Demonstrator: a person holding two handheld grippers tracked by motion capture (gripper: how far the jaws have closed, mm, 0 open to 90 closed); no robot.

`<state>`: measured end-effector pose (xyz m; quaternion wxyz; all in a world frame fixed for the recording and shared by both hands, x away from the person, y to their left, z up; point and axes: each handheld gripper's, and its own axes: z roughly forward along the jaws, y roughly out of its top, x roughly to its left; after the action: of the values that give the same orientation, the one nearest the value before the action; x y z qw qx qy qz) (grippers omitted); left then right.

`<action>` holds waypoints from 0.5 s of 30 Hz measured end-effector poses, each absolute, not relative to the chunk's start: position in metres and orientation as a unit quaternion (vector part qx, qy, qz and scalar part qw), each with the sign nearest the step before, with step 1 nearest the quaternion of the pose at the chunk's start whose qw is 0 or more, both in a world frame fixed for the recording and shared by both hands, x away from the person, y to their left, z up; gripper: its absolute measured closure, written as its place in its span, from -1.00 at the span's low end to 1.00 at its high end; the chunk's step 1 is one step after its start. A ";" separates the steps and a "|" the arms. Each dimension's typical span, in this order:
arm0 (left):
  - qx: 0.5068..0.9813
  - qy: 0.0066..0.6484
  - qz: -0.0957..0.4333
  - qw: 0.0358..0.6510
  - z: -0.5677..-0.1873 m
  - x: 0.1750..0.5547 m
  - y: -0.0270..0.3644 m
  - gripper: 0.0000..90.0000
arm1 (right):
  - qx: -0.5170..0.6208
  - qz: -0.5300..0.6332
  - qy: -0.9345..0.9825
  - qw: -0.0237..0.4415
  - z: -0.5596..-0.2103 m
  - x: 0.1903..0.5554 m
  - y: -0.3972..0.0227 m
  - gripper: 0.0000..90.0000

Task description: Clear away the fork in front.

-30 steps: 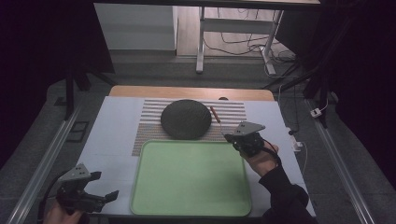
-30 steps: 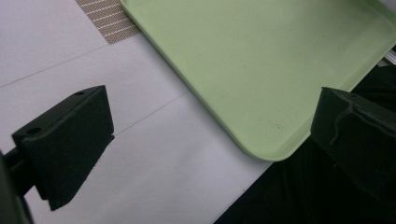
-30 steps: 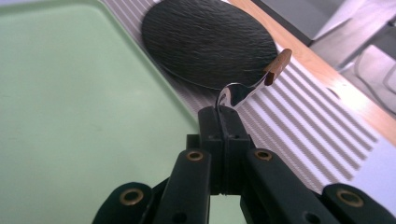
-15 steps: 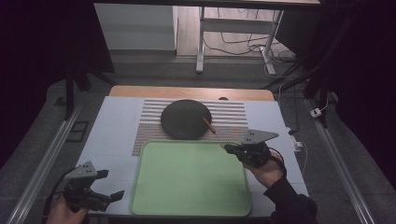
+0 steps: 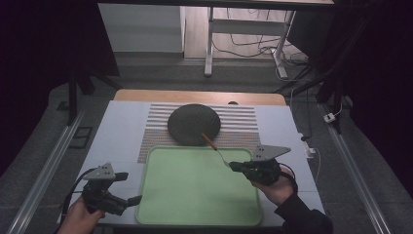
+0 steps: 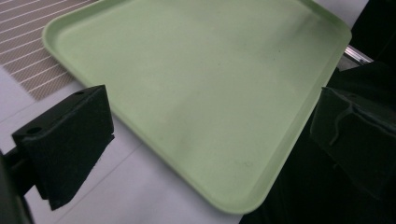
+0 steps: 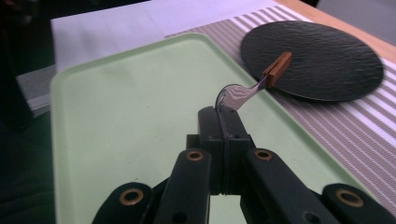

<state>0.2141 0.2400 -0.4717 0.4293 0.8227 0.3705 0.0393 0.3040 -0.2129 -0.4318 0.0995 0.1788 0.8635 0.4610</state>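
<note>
Two grippers: the right gripper (image 5: 234, 166), mid-right of the high view, clamps a wooden-handled metal fork (image 5: 215, 146) over the pale green plastic tray (image 5: 195, 214); the left gripper (image 5: 130, 189), lower left, gapes empty.

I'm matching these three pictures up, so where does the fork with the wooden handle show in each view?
High view: the fork sits right of centre, at the green tray's far right corner, held by the right gripper.
Left gripper view: no fork in this picture; the tray lies ahead.
Right gripper view: centre, the fork rises from the shut jaws toward the black plate.
Shared landmark: the green tray.
</note>
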 end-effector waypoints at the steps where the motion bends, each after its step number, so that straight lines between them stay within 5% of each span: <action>1: 0.824 0.368 0.036 0.429 -0.472 0.216 0.238 -1.00 | 0.174 0.464 0.864 0.093 -0.433 0.303 -0.212 1.00; 15: 0.871 0.301 0.036 0.387 -0.468 0.256 0.196 -1.00 | 0.122 0.484 0.867 0.020 -0.438 0.285 -0.206 1.00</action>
<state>0.2562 0.1961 -0.4680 0.3870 0.8709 0.3008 0.0358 0.2852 -0.2056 -0.4375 0.0199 0.1217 0.8665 0.4837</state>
